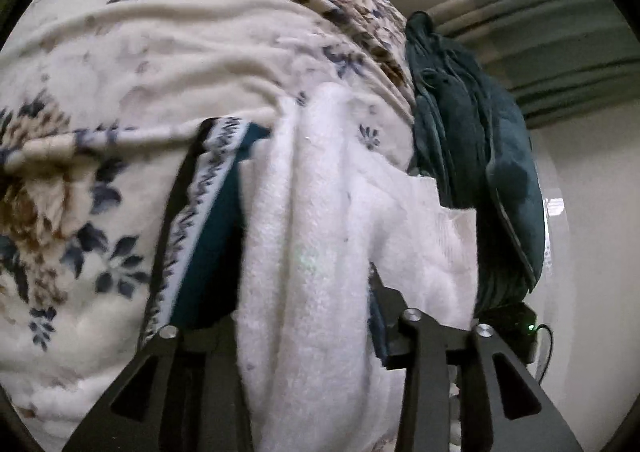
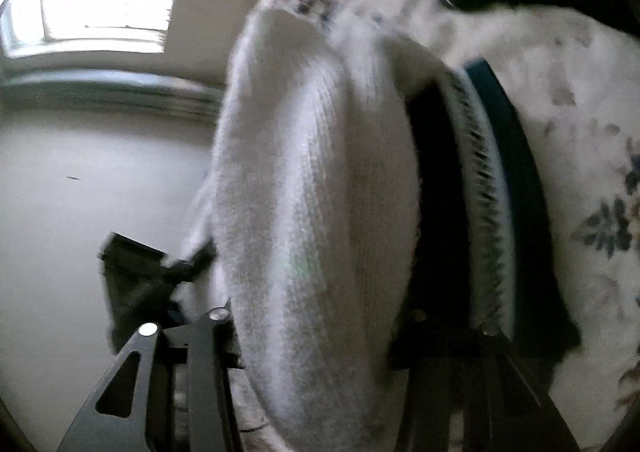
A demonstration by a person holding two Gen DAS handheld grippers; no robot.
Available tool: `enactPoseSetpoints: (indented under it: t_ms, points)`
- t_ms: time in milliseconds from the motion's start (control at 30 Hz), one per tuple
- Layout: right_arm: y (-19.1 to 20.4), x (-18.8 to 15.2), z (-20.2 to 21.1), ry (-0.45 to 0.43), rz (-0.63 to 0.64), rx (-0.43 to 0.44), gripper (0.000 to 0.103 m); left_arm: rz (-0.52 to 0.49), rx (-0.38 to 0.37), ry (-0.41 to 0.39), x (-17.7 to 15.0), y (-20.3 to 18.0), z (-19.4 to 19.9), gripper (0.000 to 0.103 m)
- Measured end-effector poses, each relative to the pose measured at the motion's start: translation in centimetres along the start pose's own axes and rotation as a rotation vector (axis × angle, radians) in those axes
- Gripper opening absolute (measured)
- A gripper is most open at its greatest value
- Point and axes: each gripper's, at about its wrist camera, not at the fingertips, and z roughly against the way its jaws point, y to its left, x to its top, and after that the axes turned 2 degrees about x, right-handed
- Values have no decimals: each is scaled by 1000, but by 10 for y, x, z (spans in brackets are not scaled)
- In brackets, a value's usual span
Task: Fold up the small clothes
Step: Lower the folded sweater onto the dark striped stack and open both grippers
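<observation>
I see the floral blanket (image 1: 120,72) filling most of the left view, a dark teal cloth (image 1: 472,140) piled at its right edge. My left gripper (image 1: 304,292) is clamped on a white knit garment (image 1: 320,212) that hangs between its fingers, over the blanket. My right gripper (image 2: 320,316) pinches the same white garment (image 2: 312,172). A teal patterned band (image 1: 208,212) lies just beside the left finger.

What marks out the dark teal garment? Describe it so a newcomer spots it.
Start at the big floral blanket filling the left wrist view. At its right edge, below the grey-green curtains, hangs the dark teal garment. It is plain, dark and crumpled, unlike the fluffy white cloth beside it.
</observation>
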Motion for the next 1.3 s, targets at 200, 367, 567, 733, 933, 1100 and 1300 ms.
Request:
enactPoseSetpoints:
  t_ms: [200, 367, 567, 733, 933, 1100, 1300]
  points:
    - [18, -14, 37, -82, 112, -271, 67, -131, 144, -139, -31, -17, 53, 36]
    - [45, -42, 61, -143, 207, -478, 74, -278, 396, -194, -64, -37, 53, 51]
    - [79, -102, 86, -209, 320, -718, 103, -336, 594, -206, -104, -59, 42, 93]
    - [97, -140, 115, -269, 354, -815, 103, -350, 634, -209, -131, -78, 57, 94]
    - [131, -172, 171, -325, 336, -808, 103, -381, 630, -250, -169, -121, 106, 94]
    - [170, -206, 230, -387, 341, -801, 103, -393, 621, -282, -203, -160, 157, 94]
    - [232, -264, 309, -444, 406, -790, 103, -391, 598, -342, -247, -212, 230, 94]
